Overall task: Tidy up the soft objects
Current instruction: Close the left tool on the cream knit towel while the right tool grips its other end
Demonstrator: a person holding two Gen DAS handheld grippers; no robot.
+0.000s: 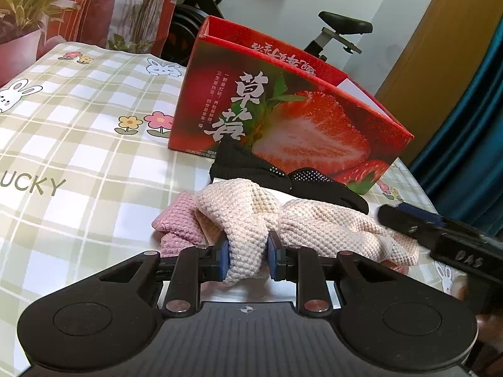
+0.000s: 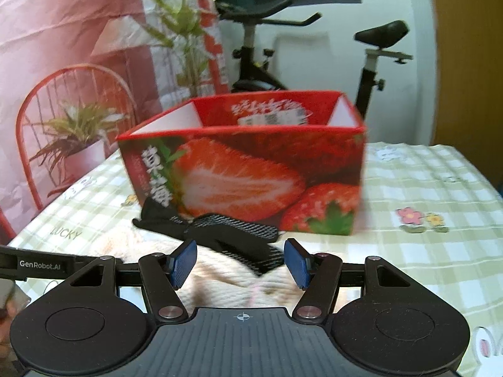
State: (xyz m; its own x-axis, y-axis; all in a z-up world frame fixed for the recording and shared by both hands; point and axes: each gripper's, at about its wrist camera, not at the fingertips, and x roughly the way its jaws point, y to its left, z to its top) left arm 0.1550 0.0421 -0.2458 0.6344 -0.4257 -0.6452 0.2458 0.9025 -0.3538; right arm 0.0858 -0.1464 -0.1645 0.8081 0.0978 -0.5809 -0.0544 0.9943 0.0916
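The left gripper [image 1: 246, 256] is clamped on a fold of the cream knitted cloth [image 1: 314, 220], which lies on the checked tablecloth [image 1: 78, 132] in front of the strawberry box [image 1: 283, 116]. The black gloves [image 1: 276, 176] lie at 12 o'clock from the cloth, touching the box. The right gripper [image 2: 240, 262] stands wide and holds nothing. The step seems to be the pick-up; next the cloth probably must be lifted over the box rim at 12 o'clock.

At lower centre, the left gripper [image 1: 246, 256] pinches a cream knitted sock [image 1: 251, 213] between its 2 blue pads [image 1: 223, 259]. A pink knitted sock [image 1: 179, 220] lies left; black dotted socks [image 1: 283, 179] behind touch the red strawberry-print cardboard box [image 1: 283, 119].
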